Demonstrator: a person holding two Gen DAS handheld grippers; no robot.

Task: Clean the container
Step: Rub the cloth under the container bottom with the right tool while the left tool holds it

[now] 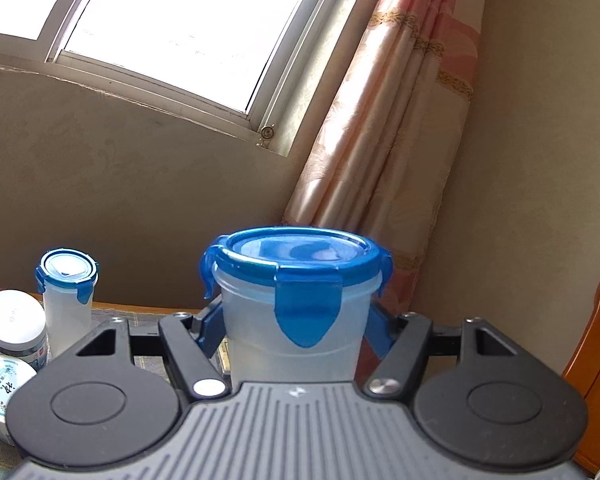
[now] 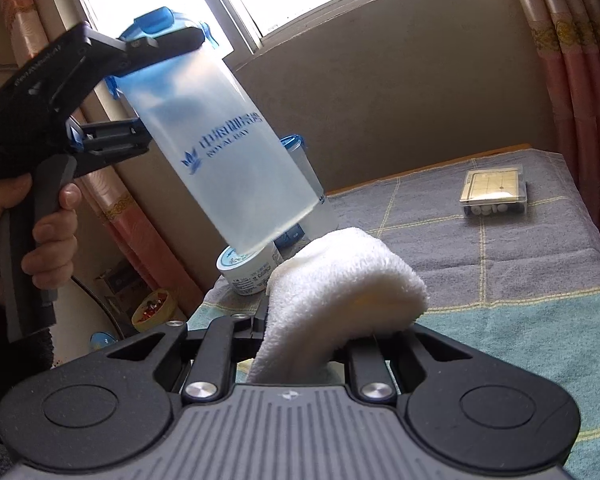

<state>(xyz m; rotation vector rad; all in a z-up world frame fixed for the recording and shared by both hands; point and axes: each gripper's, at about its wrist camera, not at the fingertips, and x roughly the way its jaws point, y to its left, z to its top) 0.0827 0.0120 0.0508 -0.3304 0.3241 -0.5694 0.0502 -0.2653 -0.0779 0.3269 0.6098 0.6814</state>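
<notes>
- Clamping the frosted container [image 1: 290, 320] just under its blue clip lid [image 1: 300, 256], the left hand-held gripper [image 1: 296, 334] has its jaws pressed against both sides of the body.
- Seen from the right wrist, that container [image 2: 220, 152] hangs tilted in the air above the table [image 2: 480, 264], lid end up and to the left, with blue lettering on its side.
- A person's hand [image 2: 40, 236] wraps the left tool's grip.
- Right hand-held gripper [image 2: 320, 332]: jaws nearly together, pinching a folded white towel [image 2: 340, 296] that bulges forward just below the container's base.
- Beside it on the table stand a slim blue-lidded canister [image 1: 66, 296] and white-lidded jars [image 1: 14, 326].
</notes>
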